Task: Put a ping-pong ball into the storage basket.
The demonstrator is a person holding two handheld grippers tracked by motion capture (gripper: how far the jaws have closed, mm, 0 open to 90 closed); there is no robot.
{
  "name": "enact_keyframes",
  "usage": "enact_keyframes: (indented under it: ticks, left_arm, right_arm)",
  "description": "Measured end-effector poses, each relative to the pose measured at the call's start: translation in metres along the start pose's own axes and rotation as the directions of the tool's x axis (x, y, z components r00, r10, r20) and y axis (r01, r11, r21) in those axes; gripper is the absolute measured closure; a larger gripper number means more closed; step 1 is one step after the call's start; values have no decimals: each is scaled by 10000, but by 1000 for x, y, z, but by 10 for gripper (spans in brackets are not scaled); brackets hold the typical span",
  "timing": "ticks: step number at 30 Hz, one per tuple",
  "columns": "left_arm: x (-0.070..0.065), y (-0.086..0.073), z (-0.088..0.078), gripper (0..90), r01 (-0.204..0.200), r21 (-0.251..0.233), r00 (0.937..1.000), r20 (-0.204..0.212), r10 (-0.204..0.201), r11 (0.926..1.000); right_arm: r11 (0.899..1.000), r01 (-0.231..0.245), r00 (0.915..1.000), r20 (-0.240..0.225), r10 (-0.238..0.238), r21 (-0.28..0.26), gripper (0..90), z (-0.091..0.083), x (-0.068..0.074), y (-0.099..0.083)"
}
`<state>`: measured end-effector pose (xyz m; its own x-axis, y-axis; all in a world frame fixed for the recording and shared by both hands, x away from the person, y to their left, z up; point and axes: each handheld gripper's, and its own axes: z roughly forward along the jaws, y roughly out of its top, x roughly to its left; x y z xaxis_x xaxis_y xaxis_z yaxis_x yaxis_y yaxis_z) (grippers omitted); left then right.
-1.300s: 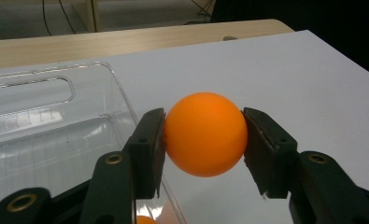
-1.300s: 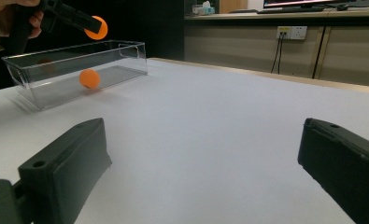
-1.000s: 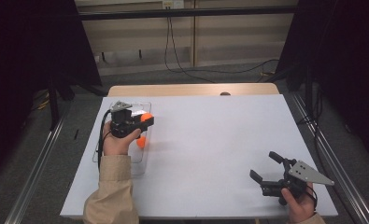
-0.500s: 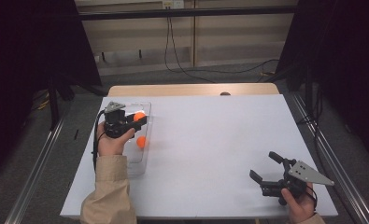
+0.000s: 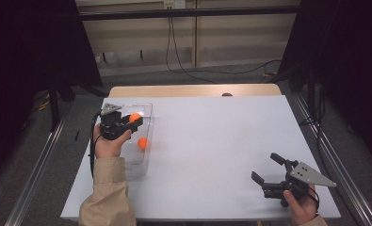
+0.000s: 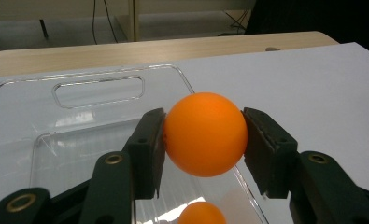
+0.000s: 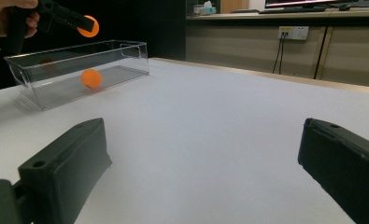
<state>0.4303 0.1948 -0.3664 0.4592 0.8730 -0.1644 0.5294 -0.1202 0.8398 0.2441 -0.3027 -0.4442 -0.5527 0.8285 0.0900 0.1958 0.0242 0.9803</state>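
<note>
Now the left gripper (image 5: pixel 135 121) clamps an orange ball (image 6: pixel 204 134) above the clear bin (image 5: pixel 146 110) at frame left, the right gripper (image 5: pixel 269 171) gaping idle; next, carry it clear.

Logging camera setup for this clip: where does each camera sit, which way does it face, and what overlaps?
High view: above the person's side, facing forward and down on the white table; both forearms enter.
Left gripper view: rides the left hand-held gripper, whose jaws clamp an orange ball above the clear plastic box.
Right gripper view: low over the table, between the right hand-held gripper's open jaws.
Shared: all three show the held ball, the box and the second orange ball inside.
</note>
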Motion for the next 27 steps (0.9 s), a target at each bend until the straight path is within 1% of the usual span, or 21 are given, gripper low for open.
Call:
enact_keyframes:
  ticks: [7,10,12,13,14,16,19,21,23,27]
  left_arm:
    - [1,0,-1,506,22,-21,10000,-57,-23,10000]
    - [2,-1,0,499,95,-46,9999,-114,-96,9999]
    - [3,-1,0,426,105,-71,9997,-198,-106,9999]
    - [3,-1,0,418,60,-94,9998,-193,-62,9999]
    - [3,-2,0,411,100,-124,9998,-164,-102,9999]
    - [2,-2,0,365,134,-141,9998,-147,-137,9998]
    - [2,-2,0,340,182,-196,9998,-119,-185,9996]
    - [2,-3,-1,304,210,-232,9997,-107,-213,9995]
    - [2,-3,-2,264,244,-281,9995,-187,-249,9993]
    - [3,-4,-7,227,381,-501,9991,-155,-389,9980]
  right_arm:
    - [10000,-2,10000,10,2,-12,11,0,0,0]
    - [10000,14,10000,-11,-14,-3,10,0,0,0]
    - [10000,1,10000,-7,-1,-6,11,0,0,0]
    - [10000,-12,10000,1,12,-6,11,-1,0,0]
    - [10000,-14,10000,17,14,-9,10,-1,0,0]
    - [10000,-16,10000,38,16,-35,10,-1,-1,0]
    - [10000,-22,10000,24,22,-18,10,-1,0,0]
    - [10000,-2,10000,10,2,-21,10,-1,0,0]
    - [10000,-17,10000,19,17,-10,10,-1,0,0]
    - [10000,-18,10000,34,18,-27,10,-1,0,0]
